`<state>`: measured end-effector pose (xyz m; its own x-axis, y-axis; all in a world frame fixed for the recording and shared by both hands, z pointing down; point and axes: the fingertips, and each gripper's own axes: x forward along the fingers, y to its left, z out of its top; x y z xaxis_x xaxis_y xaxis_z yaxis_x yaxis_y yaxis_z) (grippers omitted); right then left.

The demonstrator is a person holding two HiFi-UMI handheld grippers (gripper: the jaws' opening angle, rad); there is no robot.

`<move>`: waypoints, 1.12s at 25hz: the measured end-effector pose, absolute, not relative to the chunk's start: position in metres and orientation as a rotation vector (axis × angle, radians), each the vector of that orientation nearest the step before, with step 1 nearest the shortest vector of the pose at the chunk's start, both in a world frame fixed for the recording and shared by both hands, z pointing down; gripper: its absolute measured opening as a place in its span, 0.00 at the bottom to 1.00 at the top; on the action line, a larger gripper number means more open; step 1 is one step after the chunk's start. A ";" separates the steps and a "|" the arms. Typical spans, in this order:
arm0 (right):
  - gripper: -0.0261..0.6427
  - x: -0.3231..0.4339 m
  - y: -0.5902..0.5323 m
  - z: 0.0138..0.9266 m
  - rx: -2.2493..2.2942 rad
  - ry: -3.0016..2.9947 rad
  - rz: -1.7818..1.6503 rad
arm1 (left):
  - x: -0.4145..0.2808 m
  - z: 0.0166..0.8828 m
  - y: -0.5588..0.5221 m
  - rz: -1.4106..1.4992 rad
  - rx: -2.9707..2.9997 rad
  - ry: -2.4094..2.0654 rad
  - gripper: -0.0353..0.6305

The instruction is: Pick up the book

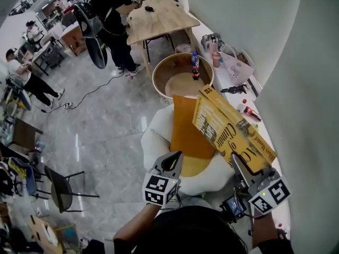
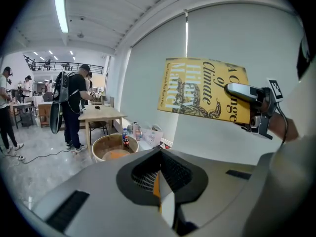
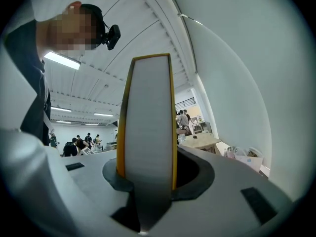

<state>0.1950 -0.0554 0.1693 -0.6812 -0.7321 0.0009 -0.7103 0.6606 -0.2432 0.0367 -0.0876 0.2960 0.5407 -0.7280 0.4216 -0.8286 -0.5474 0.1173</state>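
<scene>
Two handheld grippers work close under the head camera. Nearest on the right, the right gripper clamps the lower edge of the yellow book, jaws spread wide around the full thickness of its page block, so the volume stands clear of any surface, tilted up beside the pale wall. The left gripper has its jaws pinched nearly together on the corner of a thin orange sheet, apparently to hold it apart from the book. Below sits a white seat. Beyond stand a round wooden tub with bottles, a cluttered ledge, a wooden table and a standing person; none looks likely to block the lift.
</scene>
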 end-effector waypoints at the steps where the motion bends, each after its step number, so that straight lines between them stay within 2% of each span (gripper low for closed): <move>1: 0.27 0.194 -0.054 0.168 -1.218 2.765 -0.334 | 0.032 0.296 -0.086 0.468 2.473 -1.293 0.06; 13: 0.27 0.182 -0.041 0.167 -1.276 2.716 -0.260 | 0.019 0.305 -0.075 0.429 2.474 -1.273 0.06; 28: 0.27 0.049 0.152 0.155 -1.416 2.731 -0.121 | -0.128 0.323 0.136 0.262 2.438 -1.312 0.06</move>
<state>0.0495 0.1519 0.1554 -0.5750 -0.8179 -0.0199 -0.8129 0.5740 -0.0984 -0.1282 0.1357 0.3227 0.5518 -0.7674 0.3264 -0.8339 -0.5048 0.2231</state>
